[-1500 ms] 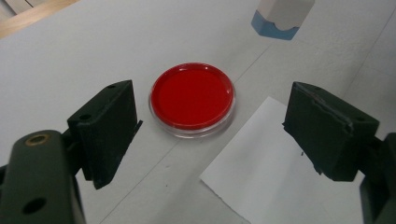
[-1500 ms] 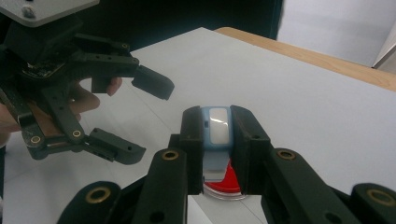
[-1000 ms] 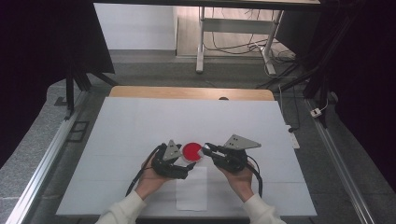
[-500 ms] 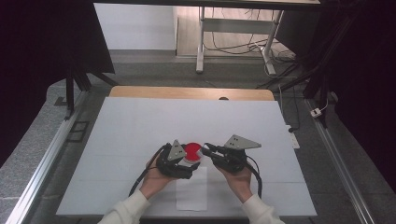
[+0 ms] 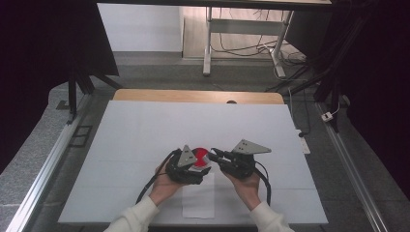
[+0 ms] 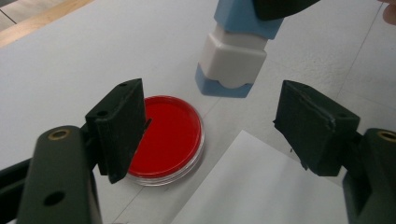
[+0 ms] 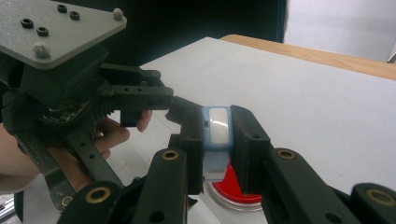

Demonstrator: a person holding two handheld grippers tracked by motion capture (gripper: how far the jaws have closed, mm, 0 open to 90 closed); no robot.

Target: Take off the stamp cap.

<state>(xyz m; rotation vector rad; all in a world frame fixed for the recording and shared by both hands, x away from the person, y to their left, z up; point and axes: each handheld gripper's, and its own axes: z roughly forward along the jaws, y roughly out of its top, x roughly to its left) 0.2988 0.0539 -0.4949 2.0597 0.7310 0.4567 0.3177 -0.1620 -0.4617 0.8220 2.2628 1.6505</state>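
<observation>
Holding a blue-and-white stamp (image 7: 216, 135) clamped in your right gripper (image 7: 217, 140), you hover it beside the red ink pad (image 6: 166, 135) near the table's (image 5: 145, 125) front edge. Your left gripper (image 6: 224, 116) gapes empty. Next, likely press down squarely.

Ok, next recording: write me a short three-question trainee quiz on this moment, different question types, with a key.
1. True or false: the left gripper is shut on the red ink pad.
2. Multiple choice: what does the right gripper hold? A) a sheet of paper B) a blue and white stamp C) a cable
3. Fill in: the white paper sheet lies on the table between the person's two ____.

Key
1. False: its jaws stand open above the pad.
2. B: the jaws are shut on it, its base just above the table beside the pad.
3. Hands.
</observation>
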